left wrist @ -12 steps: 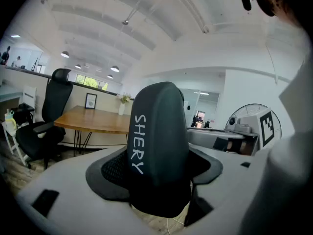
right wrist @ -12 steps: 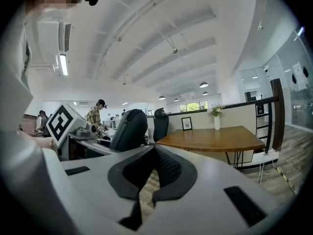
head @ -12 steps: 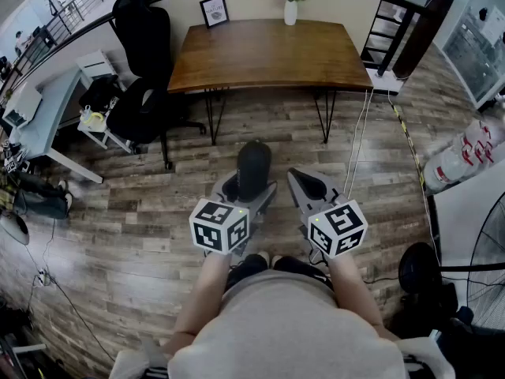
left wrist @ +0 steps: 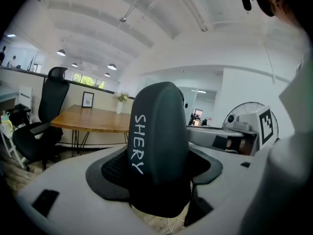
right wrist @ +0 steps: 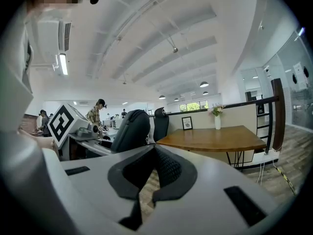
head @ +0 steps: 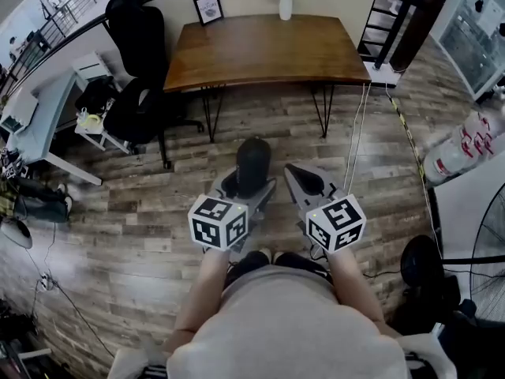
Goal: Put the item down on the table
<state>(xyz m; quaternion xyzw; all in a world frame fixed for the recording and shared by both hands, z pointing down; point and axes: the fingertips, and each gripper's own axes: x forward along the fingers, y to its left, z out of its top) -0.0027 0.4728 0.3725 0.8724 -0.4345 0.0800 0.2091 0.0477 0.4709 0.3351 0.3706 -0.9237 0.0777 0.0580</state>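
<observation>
The left gripper point(head: 245, 191) clamps the dark item point(left wrist: 159, 146) upright over the floor, well short of the table point(head: 268, 50), ready for carrying there; the right gripper point(head: 301, 179) idles alongside, jaws together, empty.

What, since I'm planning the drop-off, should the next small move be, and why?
Probably carry it forward toward the wooden table: the left gripper is clamped on the black item, held upright above the floor, and the table stands well ahead, seemingly out of reach from here.
</observation>
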